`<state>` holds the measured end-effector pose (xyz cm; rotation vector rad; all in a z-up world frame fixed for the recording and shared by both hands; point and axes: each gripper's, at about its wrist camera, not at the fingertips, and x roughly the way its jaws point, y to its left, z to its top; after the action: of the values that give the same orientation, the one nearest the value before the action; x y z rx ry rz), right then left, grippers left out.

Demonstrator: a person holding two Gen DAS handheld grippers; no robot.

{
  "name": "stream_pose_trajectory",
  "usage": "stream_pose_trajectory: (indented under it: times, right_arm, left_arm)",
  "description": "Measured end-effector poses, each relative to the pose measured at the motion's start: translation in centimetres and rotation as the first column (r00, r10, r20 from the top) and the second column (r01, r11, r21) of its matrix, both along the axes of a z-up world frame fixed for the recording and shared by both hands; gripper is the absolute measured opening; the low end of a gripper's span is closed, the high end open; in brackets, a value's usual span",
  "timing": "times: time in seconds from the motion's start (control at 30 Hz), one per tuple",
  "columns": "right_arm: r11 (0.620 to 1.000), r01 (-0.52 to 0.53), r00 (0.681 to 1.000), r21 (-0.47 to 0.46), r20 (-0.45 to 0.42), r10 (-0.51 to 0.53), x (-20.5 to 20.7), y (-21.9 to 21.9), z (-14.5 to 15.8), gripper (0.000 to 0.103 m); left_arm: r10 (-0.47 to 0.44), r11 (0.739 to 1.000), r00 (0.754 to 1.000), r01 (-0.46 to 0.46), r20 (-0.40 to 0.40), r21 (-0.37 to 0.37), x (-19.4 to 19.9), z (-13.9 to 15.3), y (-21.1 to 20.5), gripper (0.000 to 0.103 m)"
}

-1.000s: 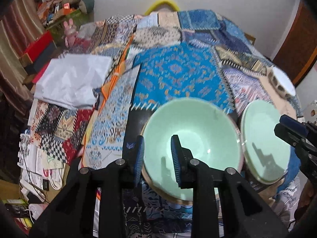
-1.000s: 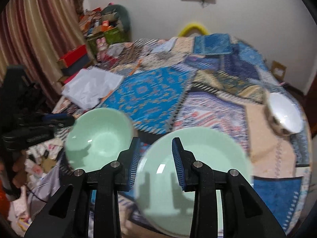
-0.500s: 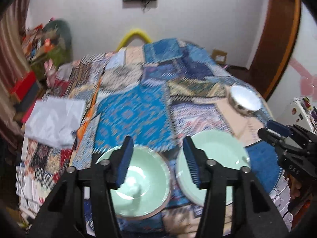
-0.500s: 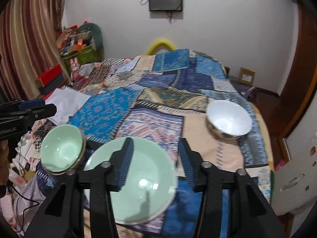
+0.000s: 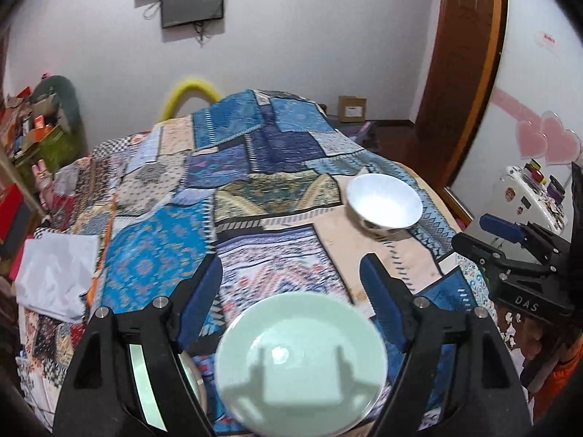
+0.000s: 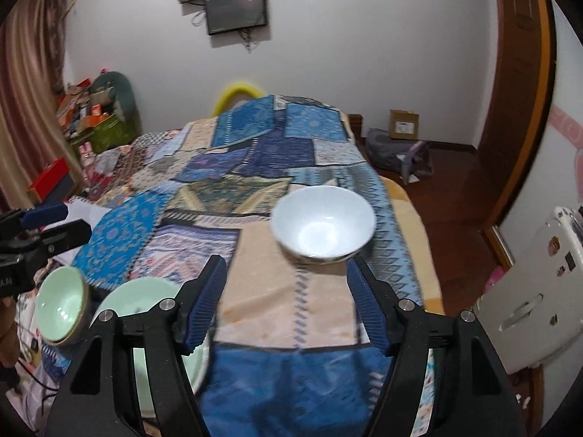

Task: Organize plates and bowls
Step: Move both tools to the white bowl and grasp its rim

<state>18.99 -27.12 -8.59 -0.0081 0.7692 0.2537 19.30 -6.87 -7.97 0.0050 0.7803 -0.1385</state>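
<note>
Pale green plate point(image 5: 302, 360), white bowl point(image 6: 323, 226), blue patchwork quilt point(image 5: 255, 167)

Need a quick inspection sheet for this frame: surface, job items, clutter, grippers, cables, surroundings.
Surface: patchwork quilt over a bed.
Job's things: white bowl upright on the quilt's right side; green plate at the near edge; green bowl left of the plate, apart from it.
Clutter: white cloth on the quilt's left edge; red box and piled boxes beside the bed.
Grippers: left gripper open above the green plate; right gripper open, short of the white bowl; both empty.
Cables: wires hang under the wall screen.
Surroundings: white wall, wooden door frame, cardboard box on the floor.
</note>
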Motion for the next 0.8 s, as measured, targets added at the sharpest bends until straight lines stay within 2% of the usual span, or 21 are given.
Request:
stream_pose_trajectory:
  times: [0.27,0.63,0.8]
  right_arm:
    - [0.996,0.069,0.994,0.061,-0.093,-0.064,4.6,-3.6,-2.6,0.066]
    - [0.992,0.107,0.984,0.073,-0.148,-0.095,9.6,-5.9,-6.5,0.065]
    - [0.993,0.096,0.984,0.074,-0.16,-0.083,11.1,-6.2,-7.8,0.046]
  left_arm:
    - [-0.052,0.999,0.996,0.052,-0.069,-0.004,5.5,-2.4,-4.0,0.078]
    - [-0.079,0.996,0.981,0.072,-0.177,-0.042,13.2,-7.4,-7.1,0.078]
    - [-0.081,0.996,0.972,0.071,-0.221,-0.051,16.2,-9.7,-8.0,0.078]
